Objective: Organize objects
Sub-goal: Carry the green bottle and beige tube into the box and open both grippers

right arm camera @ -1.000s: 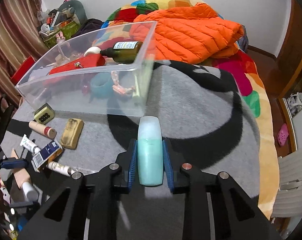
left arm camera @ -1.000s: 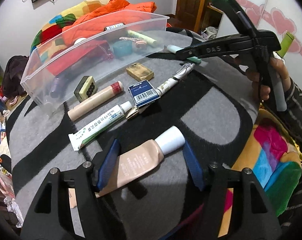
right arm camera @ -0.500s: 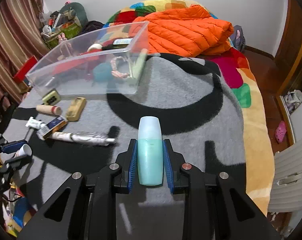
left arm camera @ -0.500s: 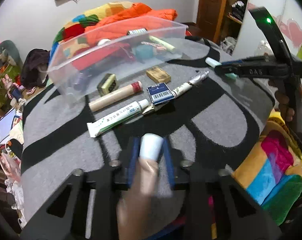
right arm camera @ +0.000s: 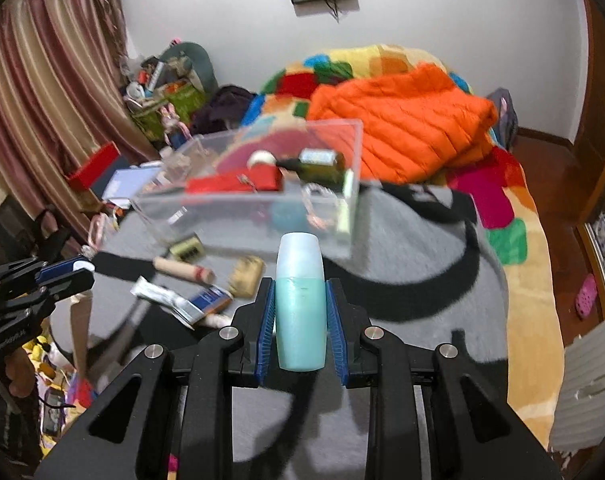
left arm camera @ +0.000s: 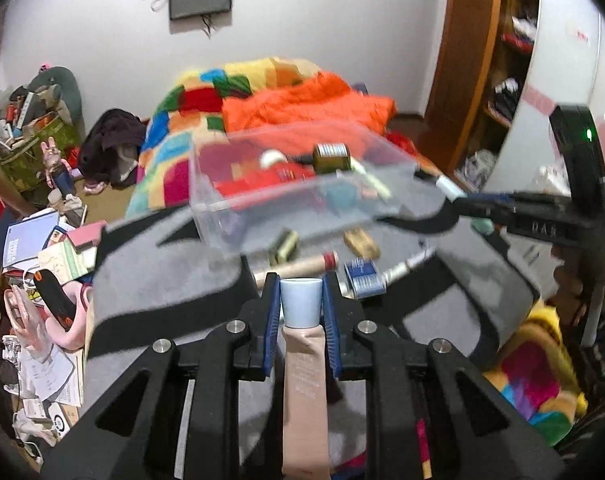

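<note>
A bedroom: a grey-and-black blanket (right arm camera: 414, 264) covers the bed, with an orange quilted jacket (right arm camera: 402, 136) behind it. The left gripper (left arm camera: 301, 304) has its fingers closed on a beige squeeze tube with a white cap (left arm camera: 302, 376); its long axis runs along the fingers, cap pointing forward. The right gripper (right arm camera: 300, 312) clamps a pale turquoise rounded plastic bottle (right arm camera: 300, 304), also lengthwise, frosted cap forward. Ahead sits a clear plastic bin (right arm camera: 206, 216) holding a dark green bottle (right arm camera: 318, 162). Between it and the grippers lie a wooden cylinder (right arm camera: 182, 270) and a small blue box (left arm camera: 364, 276).
</note>
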`<state>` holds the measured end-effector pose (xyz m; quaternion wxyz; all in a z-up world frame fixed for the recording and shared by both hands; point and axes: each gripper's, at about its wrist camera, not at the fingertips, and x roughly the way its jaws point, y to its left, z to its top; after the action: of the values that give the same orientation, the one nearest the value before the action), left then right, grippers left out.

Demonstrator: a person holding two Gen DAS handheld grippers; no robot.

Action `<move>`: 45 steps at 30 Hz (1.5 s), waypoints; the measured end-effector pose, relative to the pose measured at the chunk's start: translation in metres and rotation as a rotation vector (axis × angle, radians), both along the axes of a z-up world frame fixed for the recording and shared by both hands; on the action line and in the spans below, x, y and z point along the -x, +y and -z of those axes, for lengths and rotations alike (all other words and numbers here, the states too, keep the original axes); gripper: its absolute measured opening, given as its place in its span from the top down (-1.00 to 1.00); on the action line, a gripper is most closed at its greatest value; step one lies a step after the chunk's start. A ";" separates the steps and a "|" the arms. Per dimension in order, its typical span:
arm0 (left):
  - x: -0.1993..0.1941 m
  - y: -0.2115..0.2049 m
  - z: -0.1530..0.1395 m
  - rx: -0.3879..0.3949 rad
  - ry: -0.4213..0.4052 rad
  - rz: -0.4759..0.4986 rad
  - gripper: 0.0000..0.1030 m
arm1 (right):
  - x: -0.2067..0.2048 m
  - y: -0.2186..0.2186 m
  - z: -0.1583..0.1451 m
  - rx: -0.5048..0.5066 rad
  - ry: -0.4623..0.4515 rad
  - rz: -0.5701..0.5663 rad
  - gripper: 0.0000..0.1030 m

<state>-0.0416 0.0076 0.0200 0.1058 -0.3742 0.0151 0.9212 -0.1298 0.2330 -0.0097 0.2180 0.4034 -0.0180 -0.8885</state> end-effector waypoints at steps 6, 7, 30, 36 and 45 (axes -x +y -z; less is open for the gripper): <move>0.000 -0.012 -0.028 -0.046 0.089 -0.038 0.61 | 0.003 -0.009 -0.026 0.043 0.060 -0.012 0.56; 0.001 -0.014 -0.032 -0.055 0.101 -0.042 0.61 | 0.002 -0.010 -0.028 0.047 0.066 -0.013 0.56; 0.062 -0.020 -0.096 -0.120 0.247 -0.096 0.61 | 0.052 -0.046 -0.051 0.064 0.108 -0.034 0.56; 0.081 -0.021 -0.099 -0.123 0.273 -0.120 0.61 | 0.074 -0.055 -0.047 0.036 0.099 -0.027 0.56; 0.123 -0.018 -0.056 -0.127 0.164 -0.100 0.61 | 0.107 -0.071 -0.014 -0.047 0.028 -0.026 0.56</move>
<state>-0.1645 -0.0102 0.0762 0.0818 -0.2906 -0.0535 0.9519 -0.2369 0.1619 0.0048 0.2201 0.3961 0.0115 -0.8914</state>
